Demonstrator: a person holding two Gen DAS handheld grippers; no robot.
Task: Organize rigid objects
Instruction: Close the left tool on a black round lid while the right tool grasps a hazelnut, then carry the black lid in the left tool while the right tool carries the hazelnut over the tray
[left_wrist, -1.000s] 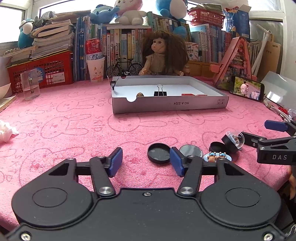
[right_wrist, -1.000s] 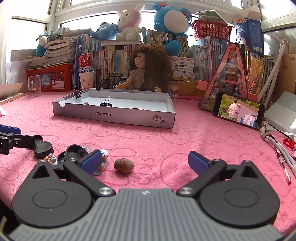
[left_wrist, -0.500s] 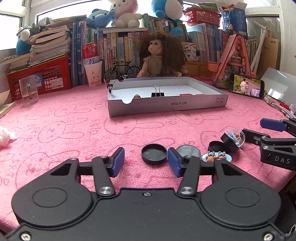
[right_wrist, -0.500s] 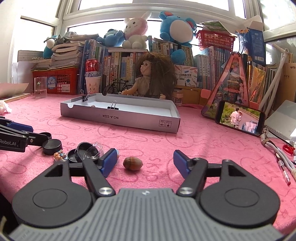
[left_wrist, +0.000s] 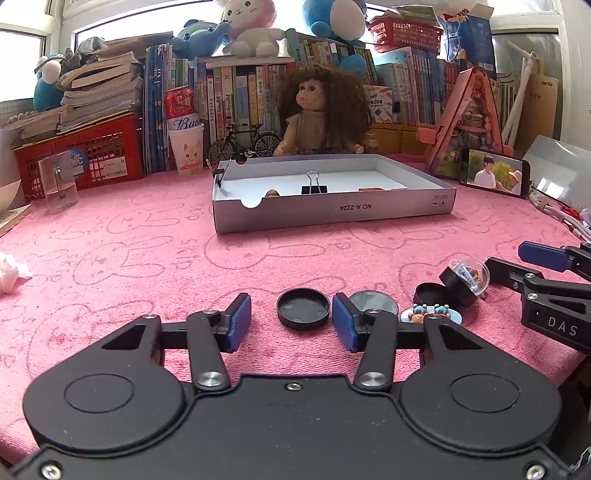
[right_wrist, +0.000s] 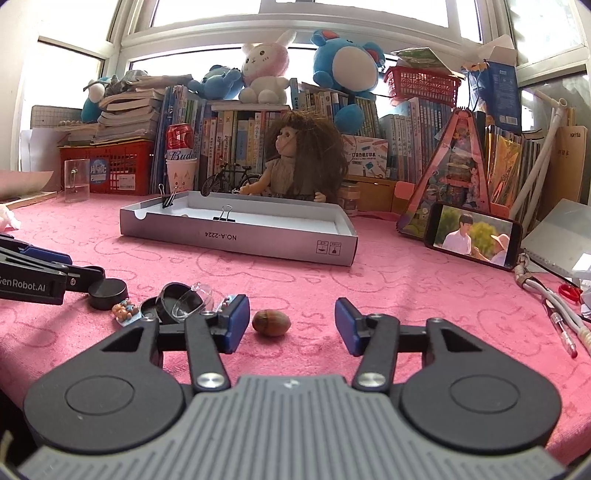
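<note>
Two claws: hovering low over the pink worktop (left_wrist: 147, 236), both closing in just now.
Left claw (left_wrist: 291, 325): narrowing around a black lid (left_wrist: 303, 308), pads not yet touching.
Right claw (right_wrist: 291, 326): narrowing around a brown nut (right_wrist: 271, 322), gaps remaining.
Crowding nearby: domed capsule (right_wrist: 190, 301), bear figure (right_wrist: 125, 310).
Beyond: grey tray (right_wrist: 240, 236) holding binder clips (right_wrist: 224, 215).

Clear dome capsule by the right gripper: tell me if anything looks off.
The clear dome capsule lies tipped on its side against a shallow black lid, apparently apart from its contents: a small bear figurine lies loose on the pink cloth.
</note>
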